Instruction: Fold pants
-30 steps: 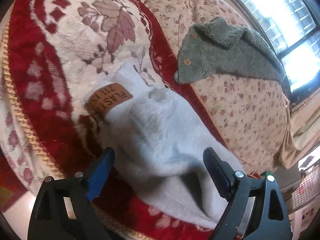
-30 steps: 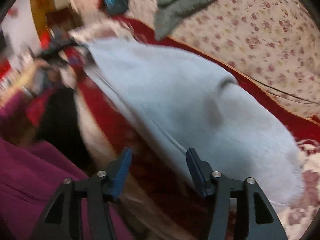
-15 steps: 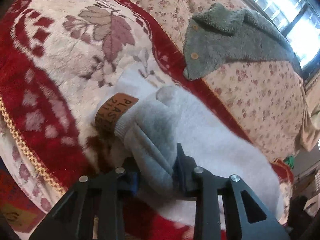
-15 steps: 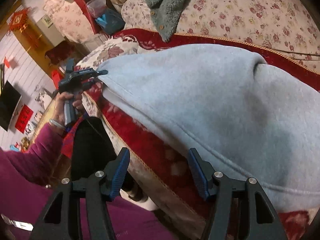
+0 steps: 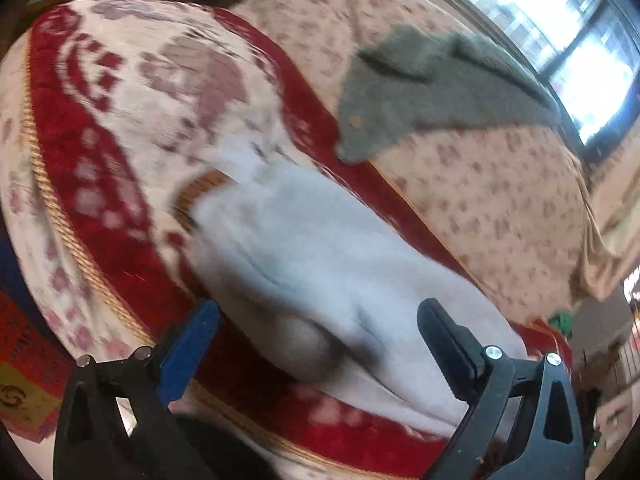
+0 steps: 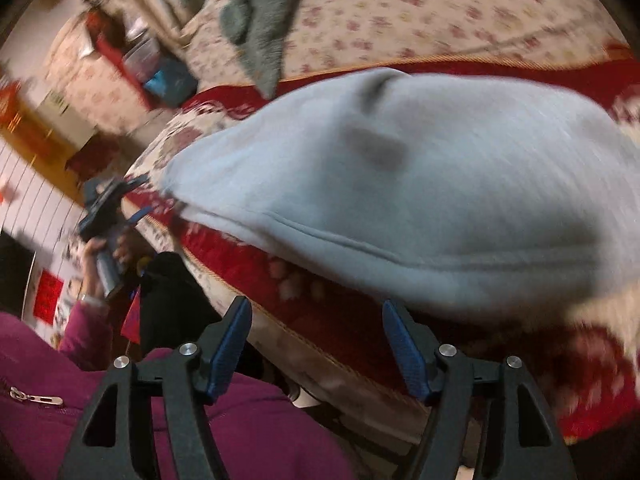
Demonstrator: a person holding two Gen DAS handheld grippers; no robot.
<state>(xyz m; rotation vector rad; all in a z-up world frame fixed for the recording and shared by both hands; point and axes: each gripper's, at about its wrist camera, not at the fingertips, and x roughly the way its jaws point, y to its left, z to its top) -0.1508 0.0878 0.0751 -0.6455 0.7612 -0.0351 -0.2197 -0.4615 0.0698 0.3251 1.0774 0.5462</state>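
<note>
The light grey pants (image 5: 320,264) lie bunched in a soft heap on the red-and-cream patterned blanket (image 5: 100,128), close to its gold-corded front edge. A brown patch (image 5: 200,190) shows at one end of the heap, half tucked under a fold; both views are smeared with motion, so its lettering cannot be read. A seam runs along the lower side of the bundle in the right wrist view, where the pants (image 6: 420,184) fill most of the frame and hang slightly over the blanket (image 6: 320,288).

The left tool (image 5: 318,320) has its jaws spread wide on either side of the near end of the heap, gripping nothing. The right tool (image 6: 316,328) is also spread apart and empty, just below the seamed edge, apart from the cloth. From that side the left tool (image 6: 120,196) shows in a hand with a magenta sleeve (image 6: 84,332), beside the far tip of the pants.

Behind the blanket lies a floral bedcover (image 5: 480,184) with a green fleece garment (image 5: 420,96) on it, under a bright window (image 5: 560,32).
</note>
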